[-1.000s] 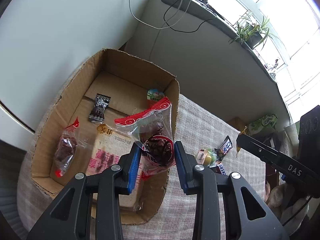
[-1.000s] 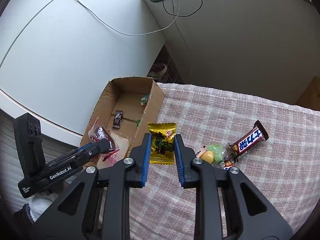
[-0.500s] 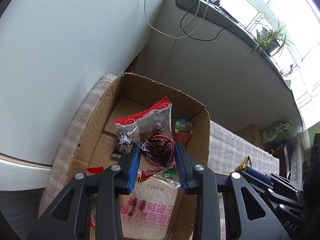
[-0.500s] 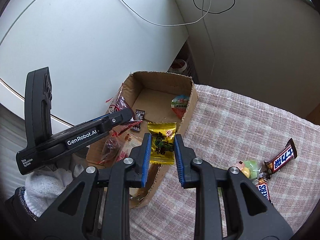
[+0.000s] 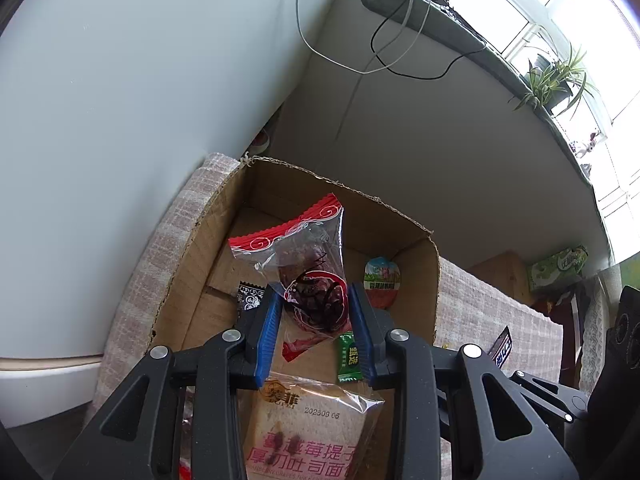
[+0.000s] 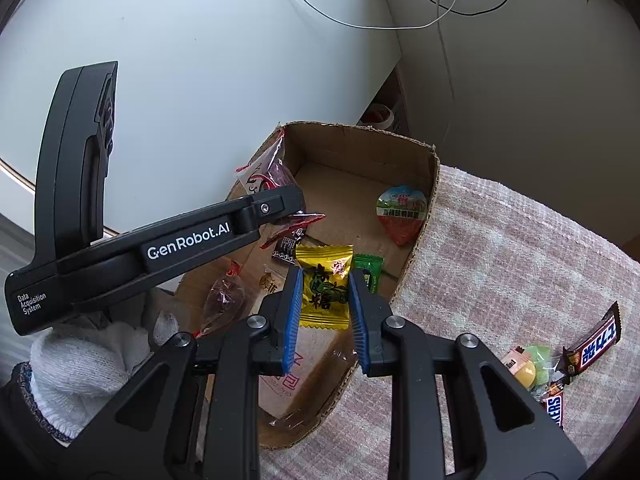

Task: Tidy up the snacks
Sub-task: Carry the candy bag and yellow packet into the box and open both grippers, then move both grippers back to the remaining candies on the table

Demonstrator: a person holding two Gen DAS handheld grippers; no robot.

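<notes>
Snacks held over the cardboard box [image 6: 424, 208], one in each gripper.

At frame centre of its own view, the left gripper [image 5: 316, 316] pinches a clear red-topped packet [image 5: 308, 276] above the box floor, over the bread pack [image 5: 308, 432] and green candy [image 5: 349, 358]. The right gripper [image 6: 325, 312] pinches a yellow candy [image 6: 325, 284] just inside the box's near wall. Lower right of that view, loose bars [image 6: 592, 344] lie on the checked cloth [image 6: 500, 248], well apart from the box.
</notes>
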